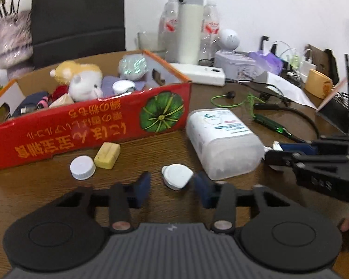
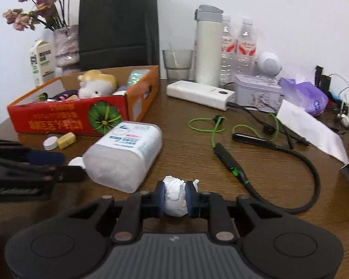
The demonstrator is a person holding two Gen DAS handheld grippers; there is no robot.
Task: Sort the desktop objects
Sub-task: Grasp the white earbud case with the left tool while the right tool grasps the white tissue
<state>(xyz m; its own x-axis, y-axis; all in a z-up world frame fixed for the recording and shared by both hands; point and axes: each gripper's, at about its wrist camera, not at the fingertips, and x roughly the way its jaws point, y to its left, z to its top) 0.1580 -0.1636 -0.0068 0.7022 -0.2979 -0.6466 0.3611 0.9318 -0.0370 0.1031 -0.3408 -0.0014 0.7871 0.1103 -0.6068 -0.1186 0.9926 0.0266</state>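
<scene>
Crumpled white tissue (image 2: pixel 174 196) sits pinched between the right gripper (image 2: pixel 174 197) fingers, just right of the fallen plastic jar (image 2: pixel 125 153). Left gripper (image 1: pixel 172 186), jaws spread, flanks 1 white lid (image 1: pixel 176 176) left of that jar.

At the back of the brown worktop (image 2: pixel 197 153), at about 12 o'clock, stand a white thermos (image 2: pixel 208 46) and two water bottles (image 2: pixel 238 48) — a black paper bag (image 2: pixel 118 25) at 11 o'clock, a flower vase (image 2: pixel 66 45) at 10 o'clock.
</scene>
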